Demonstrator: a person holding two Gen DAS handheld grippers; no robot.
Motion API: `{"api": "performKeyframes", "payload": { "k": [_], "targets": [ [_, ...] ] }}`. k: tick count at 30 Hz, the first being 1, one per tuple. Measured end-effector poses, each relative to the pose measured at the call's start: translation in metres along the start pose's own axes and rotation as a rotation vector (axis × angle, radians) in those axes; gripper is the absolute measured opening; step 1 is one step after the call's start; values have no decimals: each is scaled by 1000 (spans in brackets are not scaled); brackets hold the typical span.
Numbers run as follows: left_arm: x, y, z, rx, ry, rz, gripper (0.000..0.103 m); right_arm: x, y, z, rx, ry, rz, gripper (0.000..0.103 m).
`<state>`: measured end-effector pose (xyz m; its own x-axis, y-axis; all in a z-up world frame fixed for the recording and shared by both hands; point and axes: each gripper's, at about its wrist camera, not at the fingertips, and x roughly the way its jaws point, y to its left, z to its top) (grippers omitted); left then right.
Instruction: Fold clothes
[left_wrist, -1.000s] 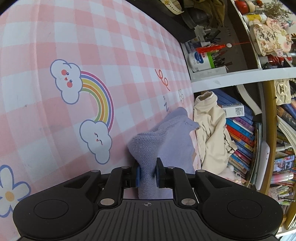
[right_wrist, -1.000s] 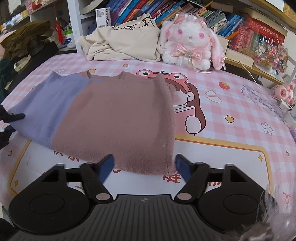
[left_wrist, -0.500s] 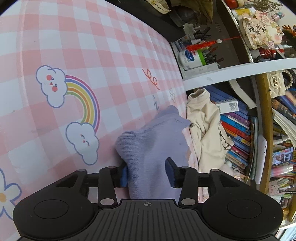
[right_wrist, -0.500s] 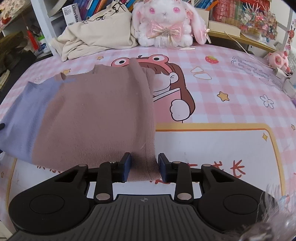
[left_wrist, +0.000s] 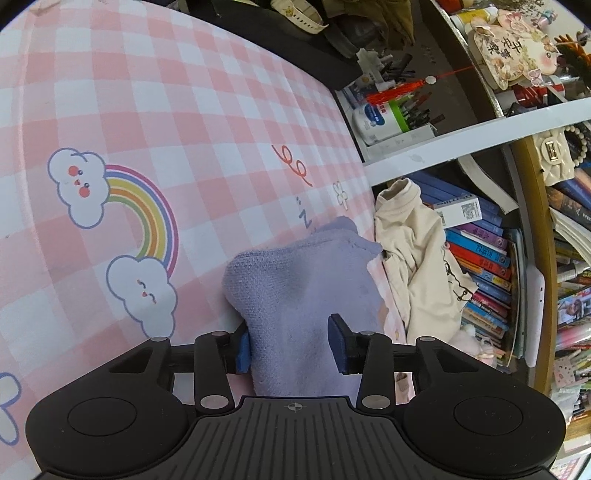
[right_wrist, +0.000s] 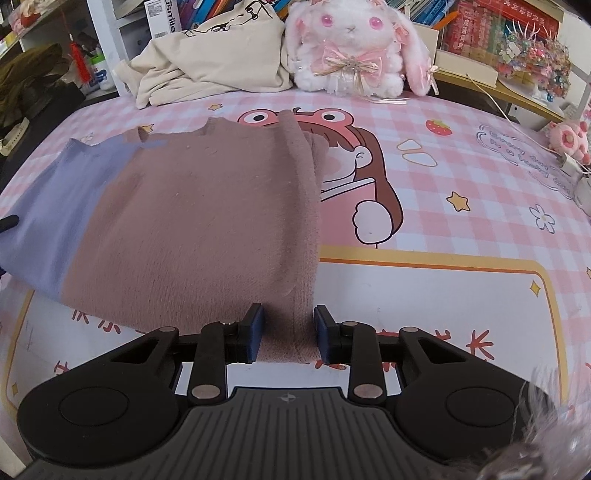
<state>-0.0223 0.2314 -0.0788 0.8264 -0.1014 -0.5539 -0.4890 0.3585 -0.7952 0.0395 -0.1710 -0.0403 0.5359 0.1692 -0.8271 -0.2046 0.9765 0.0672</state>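
Though both fresh from closing: R claw (right_wrist: 287, 334) clamped on sweater (right_wrist: 199, 229) hem; L claw (left_wrist: 291, 343) half-apart round sweater, grip unclear.

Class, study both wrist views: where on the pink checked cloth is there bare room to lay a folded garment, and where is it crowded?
Free: the white panel right of the brown-and-lilac sweater, and the checks around the rainbow. Crowded: the far edge, with the cream garment beside the plush rabbit, and the sweater's own patch.

Left tool (left_wrist: 291, 341) jaws closing, right tool (right_wrist: 289, 334) jaws closing, both pitched downward
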Motion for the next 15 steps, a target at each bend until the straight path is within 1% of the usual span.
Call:
{"api": "performKeyframes", "payload": {
  "k": [2, 3, 4, 5, 8, 11, 13, 15],
  "targets": [
    [2, 0, 0, -4, -1, 13, 23, 0, 1, 0, -1, 0, 1, 28],
    [4, 2, 1, -10, 0, 17, 20, 0, 1, 0, -2, 0, 2, 28],
    [5, 3, 2, -14, 3, 19, 14, 1, 1, 0, -2, 0, 3, 28],
    [6, 5, 2, -16, 7, 17, 11, 1, 1, 0, -2, -1, 3, 28],
    [-4, 0, 4, 22, -4, -25, 8, 1, 3, 1, 2, 2, 4, 27],
    [-19, -10, 8, 127, -30, -72, 8, -1, 5, 0, 16, 25, 51, 26],
    [-19, -7, 15, 157, -18, -75, 8, -1, 10, -2, -1, 32, 71, 26],
    [-16, -3, 17, 150, -6, -70, 8, -1, 15, -2, -26, 32, 71, 26]
  ]
}}
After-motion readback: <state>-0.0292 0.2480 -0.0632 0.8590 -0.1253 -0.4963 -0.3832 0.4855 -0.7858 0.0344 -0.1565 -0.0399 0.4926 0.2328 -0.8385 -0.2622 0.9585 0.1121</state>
